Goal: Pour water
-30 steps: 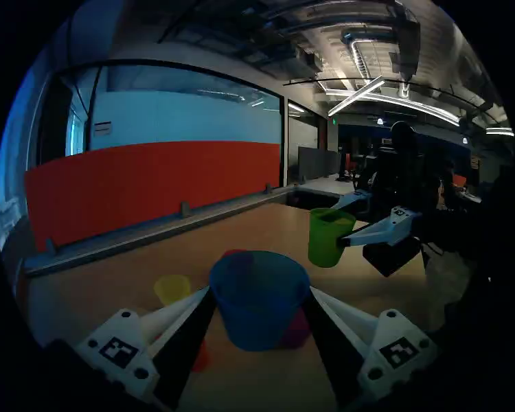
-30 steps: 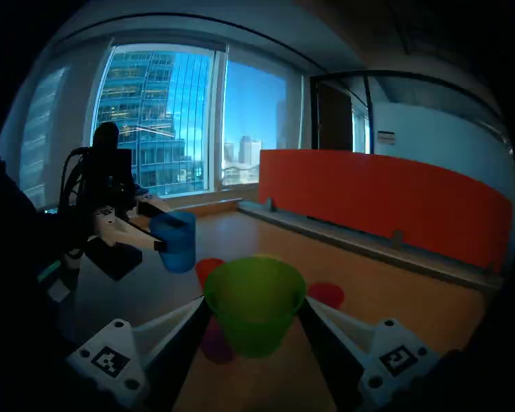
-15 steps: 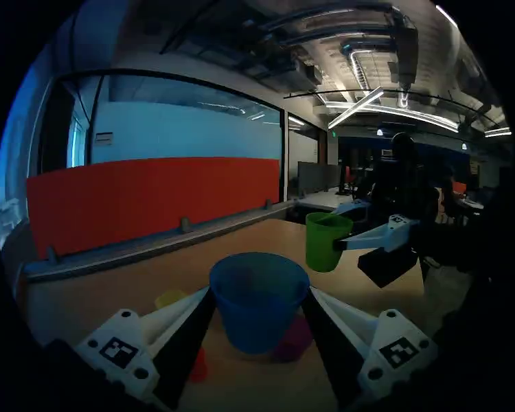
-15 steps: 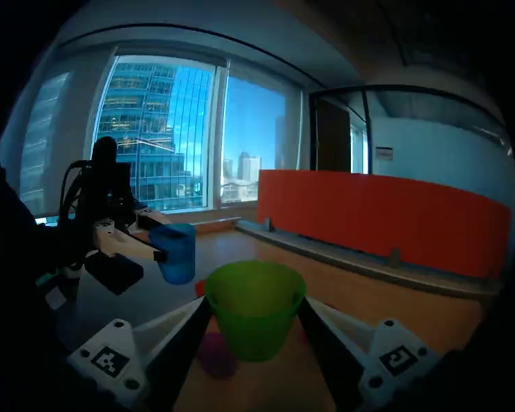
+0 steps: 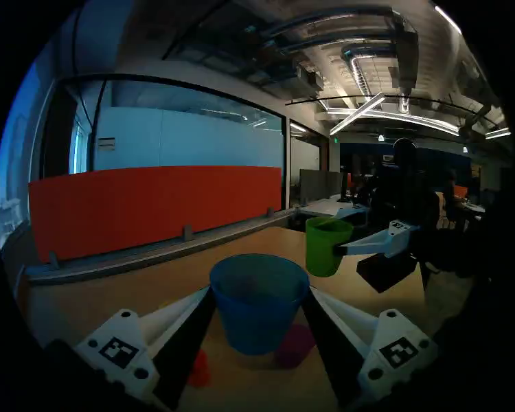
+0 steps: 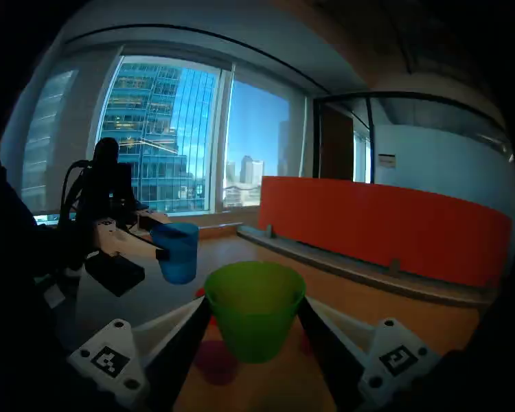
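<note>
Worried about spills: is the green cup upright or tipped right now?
Upright. The green cup sits rim-up and level in the right gripper; whether it holds water, cannot tell.

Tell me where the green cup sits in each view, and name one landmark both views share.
Left gripper view: green cup right of centre, farther off, held in the right gripper.
Right gripper view: green cup at bottom centre, between the right gripper's own fingers.
Shared landmark: the red partition along the table's far edge.
</note>
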